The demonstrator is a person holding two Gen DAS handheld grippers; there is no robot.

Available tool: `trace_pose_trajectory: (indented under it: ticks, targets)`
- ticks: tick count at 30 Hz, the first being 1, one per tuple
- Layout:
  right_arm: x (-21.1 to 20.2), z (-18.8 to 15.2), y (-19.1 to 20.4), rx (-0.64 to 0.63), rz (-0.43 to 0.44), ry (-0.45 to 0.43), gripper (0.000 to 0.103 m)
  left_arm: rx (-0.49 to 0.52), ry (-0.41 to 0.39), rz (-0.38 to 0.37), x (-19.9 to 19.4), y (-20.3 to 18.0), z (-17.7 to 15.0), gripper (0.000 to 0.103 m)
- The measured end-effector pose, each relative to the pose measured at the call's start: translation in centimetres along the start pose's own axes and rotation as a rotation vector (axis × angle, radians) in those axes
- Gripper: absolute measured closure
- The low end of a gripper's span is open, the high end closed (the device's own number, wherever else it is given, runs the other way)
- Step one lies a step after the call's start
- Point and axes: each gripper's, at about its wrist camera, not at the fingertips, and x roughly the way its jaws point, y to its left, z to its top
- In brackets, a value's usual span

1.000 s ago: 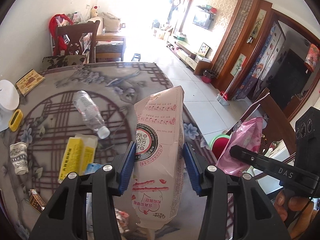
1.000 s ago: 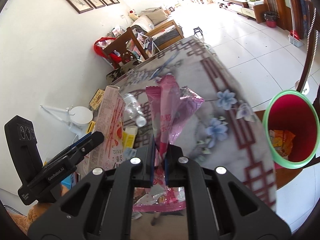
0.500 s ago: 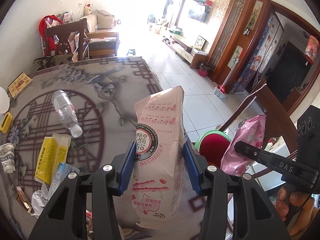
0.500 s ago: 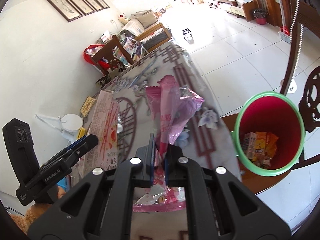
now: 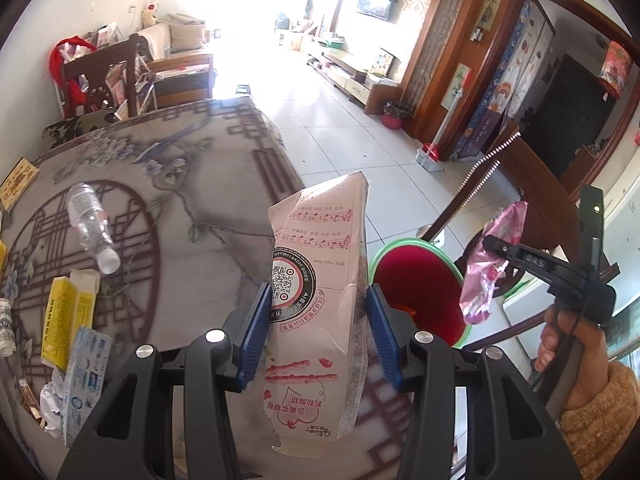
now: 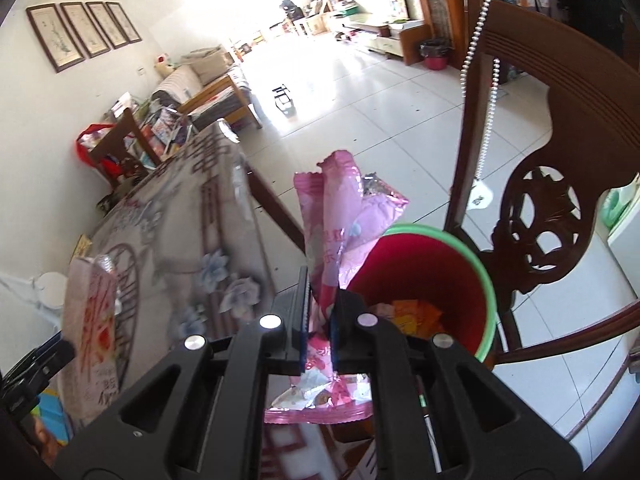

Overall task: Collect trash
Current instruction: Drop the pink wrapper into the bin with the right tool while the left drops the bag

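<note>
My left gripper (image 5: 316, 312) is shut on a tall pale pink snack box (image 5: 320, 280) and holds it upright over the table's right edge. The box also shows in the right wrist view (image 6: 92, 328). My right gripper (image 6: 320, 312) is shut on a crumpled pink wrapper (image 6: 340, 220), held just left of the red bin's mouth. The red bin with a green rim (image 6: 436, 280) stands on the floor by the table and holds orange packets. In the left wrist view the bin (image 5: 416, 292) sits right of the box, with the wrapper (image 5: 488, 268) beyond it.
On the patterned tablecloth (image 5: 192, 184) lie a clear plastic bottle (image 5: 92, 228), a yellow box (image 5: 68, 312), a blue-white pack (image 5: 84, 376) and crumpled paper. A carved wooden chair (image 6: 540, 208) stands right behind the bin. Tiled floor lies beyond.
Both grippers have moved right, off the table toward the bin. The bin is now nearer and larger in both views. Both grips are unchanged.
</note>
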Motion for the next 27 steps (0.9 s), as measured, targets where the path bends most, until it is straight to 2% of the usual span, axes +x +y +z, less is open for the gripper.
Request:
trace_pose_trajectory:
  ticks: [3, 5, 6, 7, 9, 15, 20, 24, 25, 26, 27]
  targets:
    - [0.5, 0.4, -1.3, 0.001, -0.026, -0.023, 0.09, 0.036, 0.014, -0.026, 1.0, -1.8, 0.4, 0.058]
    - [0.9, 0.7, -1.8, -0.001, -0.047, -0.038, 0.068, 0.066, 0.024, -0.053, 1.9, -3.3, 0.8, 0.058]
    - [0.7, 1.0, -2.5, 0.003, -0.064, -0.049, 0.045, 0.079, 0.027, -0.064, 2.4, -3.9, 1.1, 0.058]
    - [0.5, 1.0, -3.0, 0.014, -0.081, -0.067, 0.034, 0.092, 0.029, -0.079, 2.8, -4.7, 1.2, 0.058]
    - [-0.5, 1.0, -4.1, 0.045, -0.086, -0.103, 0.032, 0.125, 0.033, -0.106, 3.7, -6.3, 1.8, 0.058]
    - [-4.3, -0.8, -5.8, 0.107, -0.088, -0.135, 0.027, 0.195, 0.061, -0.186, 7.3, -11.0, 3.1, 0.058]
    - [-6.6, -3.0, -6.6, 0.116, -0.124, -0.127, 0.026, 0.279, 0.077, -0.199, 10.3, -14.8, 3.6, 0.058]
    - [-8.0, -4.3, -7.8, 0.137, -0.158, -0.122, 0.026, 0.291, 0.093, -0.216, 12.6, -17.1, 4.2, 0.055]
    - [-8.2, -4.6, -8.1, 0.146, -0.162, -0.12, 0.026, 0.29, 0.098, -0.213, 13.3, -17.6, 4.3, 0.05]
    - [-8.3, -4.7, -8.4, 0.153, -0.165, -0.12, 0.026, 0.289, 0.102, -0.207, 13.6, -17.8, 4.4, 0.031]
    - [-8.5, -4.9, -8.6, 0.161, -0.167, -0.119, 0.026, 0.282, 0.099, -0.2, 13.8, -18.0, 4.5, 0.021]
